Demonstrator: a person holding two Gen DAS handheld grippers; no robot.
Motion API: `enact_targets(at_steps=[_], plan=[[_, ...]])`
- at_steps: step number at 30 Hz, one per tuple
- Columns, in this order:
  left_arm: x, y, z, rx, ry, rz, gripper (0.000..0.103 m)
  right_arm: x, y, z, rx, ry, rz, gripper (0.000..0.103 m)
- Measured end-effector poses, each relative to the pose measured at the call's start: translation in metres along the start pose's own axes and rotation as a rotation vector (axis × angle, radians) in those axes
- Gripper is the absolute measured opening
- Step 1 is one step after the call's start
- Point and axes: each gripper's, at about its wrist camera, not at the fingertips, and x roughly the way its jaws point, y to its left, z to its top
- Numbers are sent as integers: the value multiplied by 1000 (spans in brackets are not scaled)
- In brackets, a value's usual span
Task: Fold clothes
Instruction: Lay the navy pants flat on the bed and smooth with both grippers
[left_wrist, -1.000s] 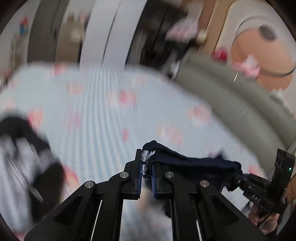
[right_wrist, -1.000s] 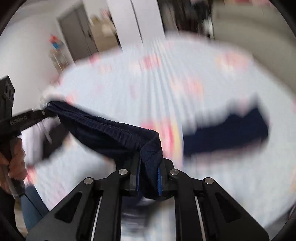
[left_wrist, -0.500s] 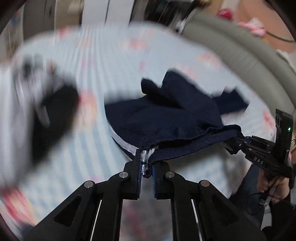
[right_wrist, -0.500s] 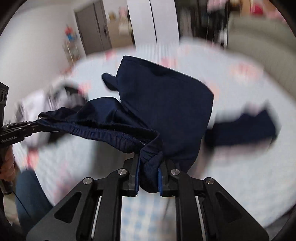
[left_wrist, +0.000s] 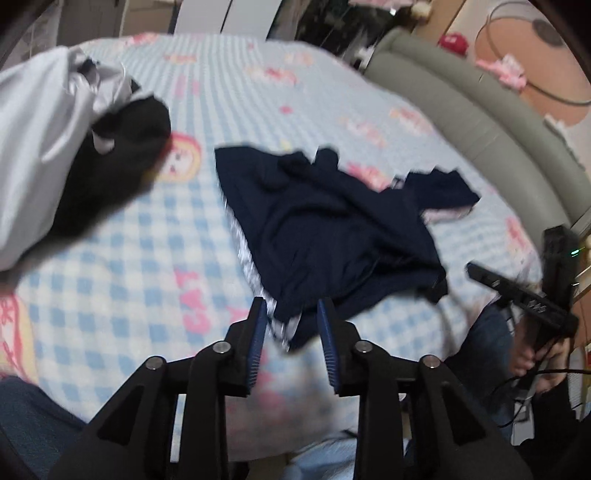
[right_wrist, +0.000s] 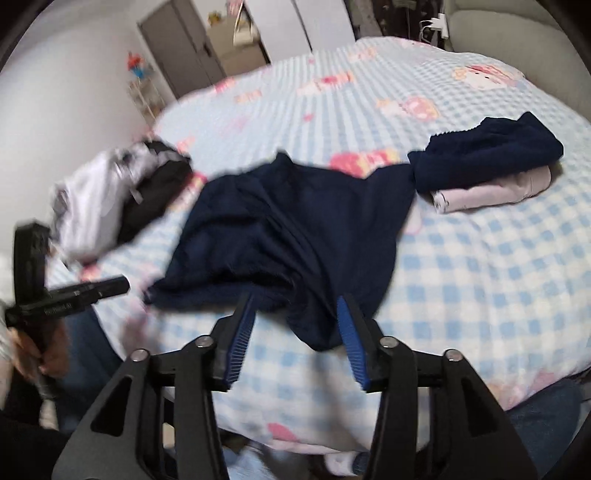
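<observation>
Opening both jaws, we let the navy garment (left_wrist: 332, 221) drop, its waist edge lying crosswise between left gripper (left_wrist: 293, 328) and right gripper (right_wrist: 295, 321), pads clear.

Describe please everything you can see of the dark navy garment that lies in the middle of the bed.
The navy garment is soft knit-looking fabric, very dark blue, with a pale patterned strip along one edge in the left wrist view. It lies rumpled and spread out on the blue checked bedcover, not folded. Its near edge, which looks like a gathered waistband, hangs toward the bed's edge between the jaws of the left gripper and right gripper, which are opening; the pads do not press it. Its far corner reaches a folded pile.
</observation>
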Motion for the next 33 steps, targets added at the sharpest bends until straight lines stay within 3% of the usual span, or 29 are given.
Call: enact_targets(at_steps=[1,4,6,8,9,10,15,18,20,23,26,27,30,33], plan=[[3,-3,2,17,3,3,32,0,-3,1,16,-7,8,52],[31,-15,1,91,75,29,32,25,7,2,-10,68,-35,52],[47,-23,-4,125,117,37,32,42,13,-1,-8,121,-15,52],[63,-23,-3,126,142,122,31,52,14,-5,27,157,-32,51],[71,-23,-3,125,154,165,27,55,12,-7,43,163,-61,51],[74,-17,-1,103,161,205,16,54,9,-6,57,159,-70,51],[48,1,7,30,73,271,12,34,-1,-1,67,120,-138,50],[27,6,2,-20,50,216,12,30,-2,0,27,135,-227,51],[20,5,-3,-23,50,202,12,31,-2,-3,25,154,-222,51],[18,8,-8,-47,48,160,14,25,4,-9,36,153,-177,51],[20,11,-6,-61,34,142,16,27,21,-12,10,155,-70,54],[27,12,-6,-64,57,155,19,32,26,-14,-1,168,-45,55],[49,15,-8,-73,126,195,24,54,29,-22,-24,218,-139,55],[44,21,-10,-115,88,245,18,57,14,-26,75,227,-132,55]])
